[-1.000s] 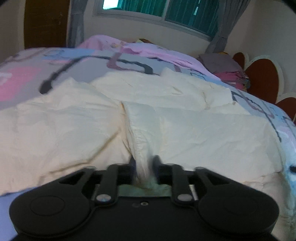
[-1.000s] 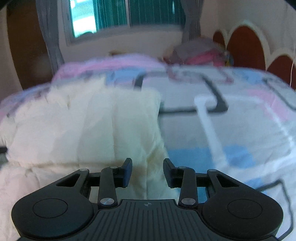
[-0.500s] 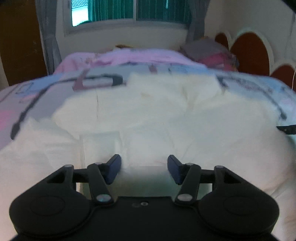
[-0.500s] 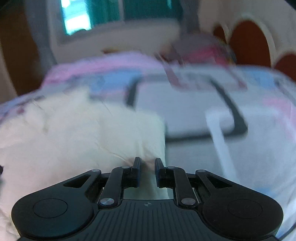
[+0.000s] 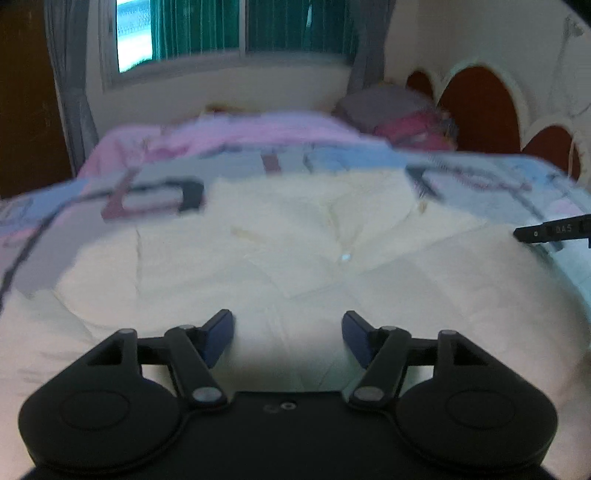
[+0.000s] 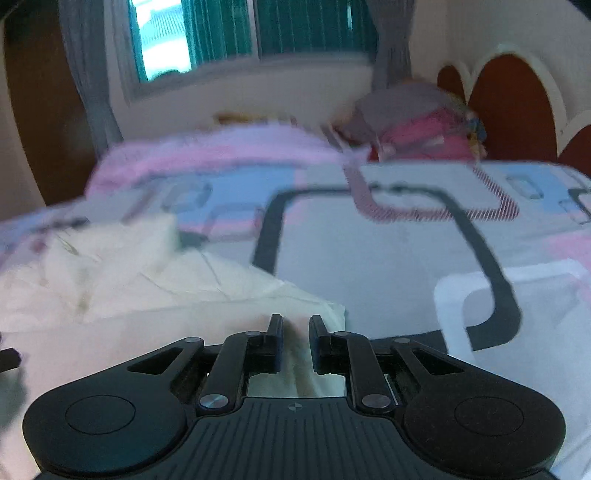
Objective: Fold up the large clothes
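Observation:
A large cream garment (image 5: 303,258) lies spread over the patterned bedspread (image 5: 498,184), wrinkled, with a small button near its middle. My left gripper (image 5: 287,332) hovers above the near part of it, its jaws opening, nothing between them. In the right wrist view the same cream garment (image 6: 155,295) fills the lower left, and my right gripper (image 6: 295,332) is shut on a fold of cloth at its right corner. The tip of the right gripper (image 5: 550,232) also shows at the right edge of the left wrist view.
The bedspread (image 6: 388,251) with grey, blue and pink blocks covers the bed to the right. A pile of grey and pink pillows (image 6: 417,125) sits by the red arched headboard (image 6: 517,110). A window with curtains (image 5: 236,33) is behind the bed.
My left gripper let go of the cream fold it held and opened wide while swinging across the garment. My right gripper closed on the garment's right corner and shifted sideways.

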`<action>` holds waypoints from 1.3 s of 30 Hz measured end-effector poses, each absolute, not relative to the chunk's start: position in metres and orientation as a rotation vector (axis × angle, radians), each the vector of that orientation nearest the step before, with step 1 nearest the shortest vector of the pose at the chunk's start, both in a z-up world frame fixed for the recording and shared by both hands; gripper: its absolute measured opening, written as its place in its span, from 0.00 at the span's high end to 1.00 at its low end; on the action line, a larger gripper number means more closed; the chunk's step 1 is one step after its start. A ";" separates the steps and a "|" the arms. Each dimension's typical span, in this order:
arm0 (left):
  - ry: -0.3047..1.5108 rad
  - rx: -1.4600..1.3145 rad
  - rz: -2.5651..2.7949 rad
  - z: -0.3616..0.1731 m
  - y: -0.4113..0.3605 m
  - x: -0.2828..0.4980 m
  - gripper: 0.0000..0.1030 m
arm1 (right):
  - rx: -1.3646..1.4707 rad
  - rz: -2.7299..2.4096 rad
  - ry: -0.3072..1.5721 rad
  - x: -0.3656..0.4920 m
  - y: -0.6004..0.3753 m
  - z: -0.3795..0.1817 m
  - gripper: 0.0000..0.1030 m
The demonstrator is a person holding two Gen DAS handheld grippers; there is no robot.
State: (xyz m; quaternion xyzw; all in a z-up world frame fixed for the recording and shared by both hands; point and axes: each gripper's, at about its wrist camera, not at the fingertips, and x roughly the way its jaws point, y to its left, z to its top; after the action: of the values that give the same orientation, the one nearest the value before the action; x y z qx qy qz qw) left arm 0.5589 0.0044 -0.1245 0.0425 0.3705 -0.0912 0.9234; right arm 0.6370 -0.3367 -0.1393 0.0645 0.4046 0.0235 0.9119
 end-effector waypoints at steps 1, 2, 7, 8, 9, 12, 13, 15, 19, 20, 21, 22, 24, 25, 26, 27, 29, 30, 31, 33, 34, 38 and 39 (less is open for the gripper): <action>0.767 0.086 -0.185 -0.132 0.004 0.562 0.36 | 0.132 0.051 0.843 0.640 -0.338 -0.147 0.85; 0.770 0.085 -0.186 -0.137 0.004 0.563 0.35 | 0.131 0.054 0.836 0.640 -0.340 -0.152 0.85; 0.757 0.090 -0.175 -0.135 0.007 0.555 0.36 | 0.114 0.041 0.837 0.632 -0.346 -0.147 0.85; 0.746 0.091 -0.170 -0.130 0.009 0.548 0.35 | 0.121 0.041 0.824 0.623 -0.348 -0.140 0.85; 0.731 0.086 -0.167 -0.125 0.011 0.541 0.33 | 0.136 0.050 0.806 0.611 -0.350 -0.133 0.85; 0.679 0.018 -0.144 -0.108 0.026 0.507 0.31 | 0.156 0.084 0.765 0.568 -0.347 -0.115 0.85; 0.675 0.000 -0.134 -0.106 0.030 0.497 0.32 | 0.160 0.098 0.757 0.552 -0.344 -0.112 0.85; 0.673 -0.025 -0.106 -0.107 0.036 0.475 0.33 | 0.170 0.115 0.767 0.524 -0.340 -0.112 0.85; 0.744 0.006 -0.080 -0.127 0.041 0.464 0.36 | 0.123 0.100 0.837 0.504 -0.324 -0.133 0.85; 0.744 0.017 -0.069 -0.127 0.042 0.464 0.38 | 0.135 0.089 0.839 0.503 -0.323 -0.135 0.85; 0.734 0.015 -0.056 -0.124 0.045 0.463 0.41 | 0.144 0.081 0.832 0.501 -0.324 -0.132 0.85; 0.719 0.005 -0.039 -0.120 0.049 0.462 0.41 | 0.145 0.073 0.817 0.499 -0.324 -0.128 0.85; 0.694 -0.004 0.007 -0.114 0.058 0.454 0.41 | 0.167 0.061 0.793 0.492 -0.327 -0.120 0.85; 0.689 -0.009 0.035 -0.113 0.062 0.452 0.41 | 0.175 0.065 0.798 0.490 -0.328 -0.119 0.85; 0.700 -0.019 0.050 -0.115 0.065 0.451 0.41 | 0.168 0.068 0.808 0.487 -0.328 -0.121 0.85; 0.723 -0.044 0.049 -0.118 0.069 0.454 0.43 | 0.153 0.069 0.820 0.489 -0.327 -0.124 0.85; 0.762 -0.143 0.014 -0.124 0.079 0.461 0.51 | 0.153 0.064 0.831 0.489 -0.326 -0.128 0.85; 0.767 -0.196 -0.002 -0.127 0.084 0.465 0.58 | 0.162 0.061 0.834 0.491 -0.326 -0.130 0.85; 0.766 -0.224 -0.005 -0.130 0.089 0.470 0.65 | 0.163 0.058 0.838 0.493 -0.326 -0.131 0.85; 0.753 -0.225 -0.003 -0.132 0.093 0.480 0.81 | 0.168 0.054 0.841 0.496 -0.324 -0.133 0.85; 0.745 -0.218 -0.001 -0.132 0.094 0.484 0.82 | 0.171 0.052 0.842 0.497 -0.323 -0.135 0.85; 0.763 -0.178 -0.024 -0.132 0.092 0.487 0.81 | 0.152 0.040 0.852 0.497 -0.320 -0.135 0.85; 0.777 -0.160 -0.014 -0.128 0.092 0.484 0.74 | 0.161 0.031 0.837 0.493 -0.322 -0.129 0.85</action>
State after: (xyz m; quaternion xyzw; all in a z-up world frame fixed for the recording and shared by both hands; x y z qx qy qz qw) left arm 0.4836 0.0919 -0.1280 -0.0779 0.3782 -0.0069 0.9224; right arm 0.4935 -0.3221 -0.1292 0.0778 0.4060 0.0148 0.9104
